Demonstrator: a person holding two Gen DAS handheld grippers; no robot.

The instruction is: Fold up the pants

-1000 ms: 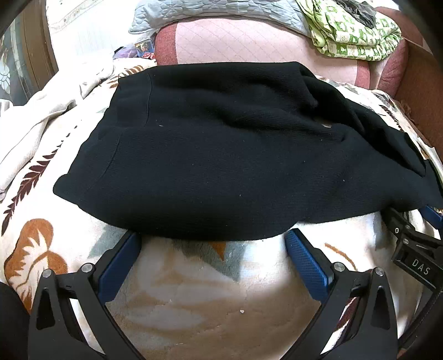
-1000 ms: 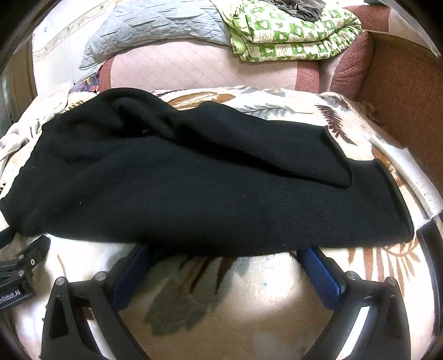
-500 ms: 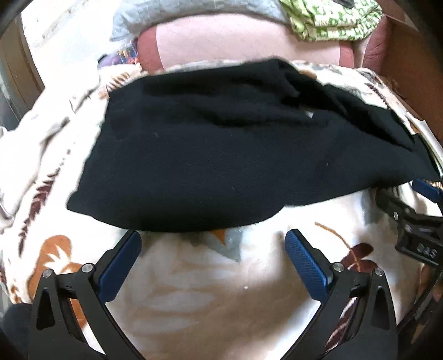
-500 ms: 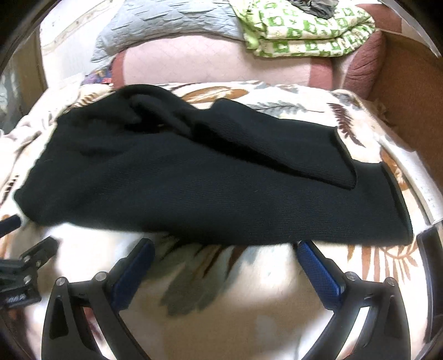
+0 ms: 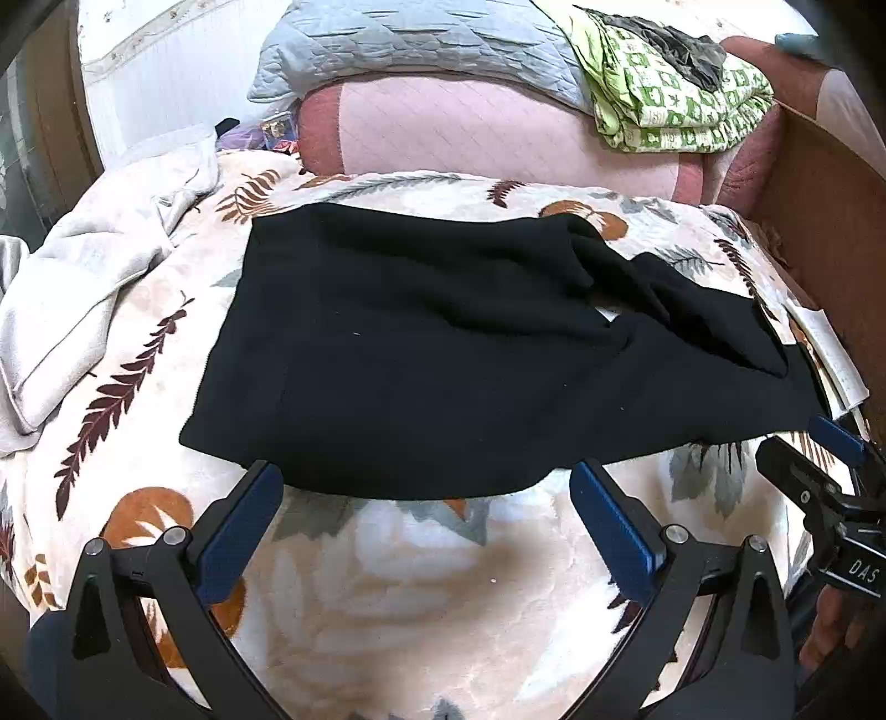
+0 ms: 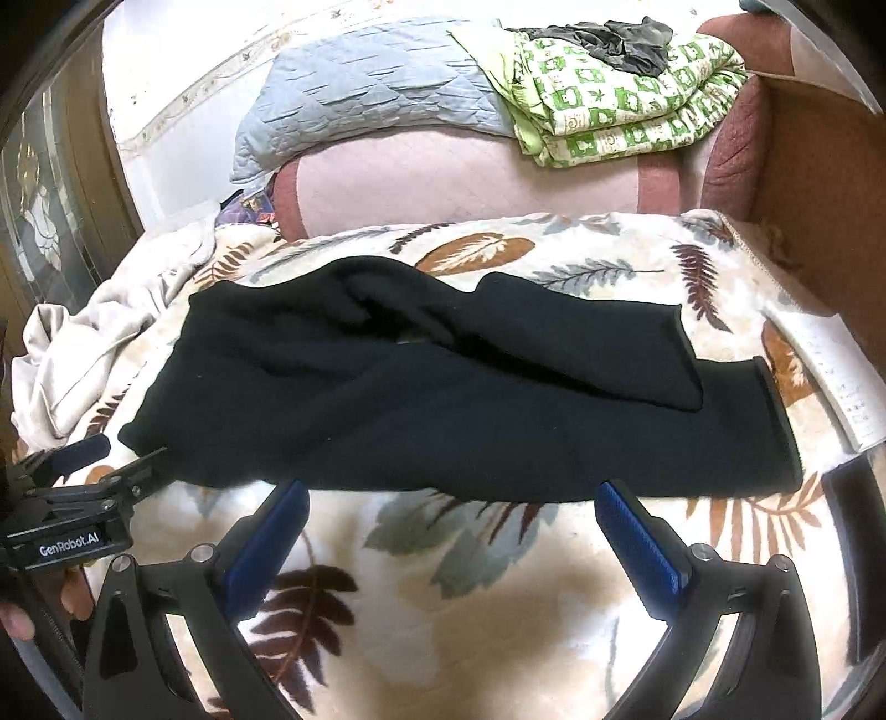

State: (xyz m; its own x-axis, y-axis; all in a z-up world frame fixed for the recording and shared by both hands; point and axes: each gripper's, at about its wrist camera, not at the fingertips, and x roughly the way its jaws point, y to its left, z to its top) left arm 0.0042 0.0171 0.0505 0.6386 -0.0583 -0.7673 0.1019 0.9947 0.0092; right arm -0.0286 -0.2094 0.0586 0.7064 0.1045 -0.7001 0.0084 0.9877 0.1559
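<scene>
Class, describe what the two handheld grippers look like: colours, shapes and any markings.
The left gripper and the right gripper match: black angular frames with silver screws and two flat blue textured fingers. White lettering reads "GenRobot.AI" on the left, "DAS" on the right.

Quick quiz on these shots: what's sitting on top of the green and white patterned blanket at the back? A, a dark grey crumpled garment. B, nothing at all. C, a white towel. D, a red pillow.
A: a dark grey crumpled garment lies on top of the folded green and white patterned blanket, which rests on the pink quilted bedding behind the black pants.
</scene>
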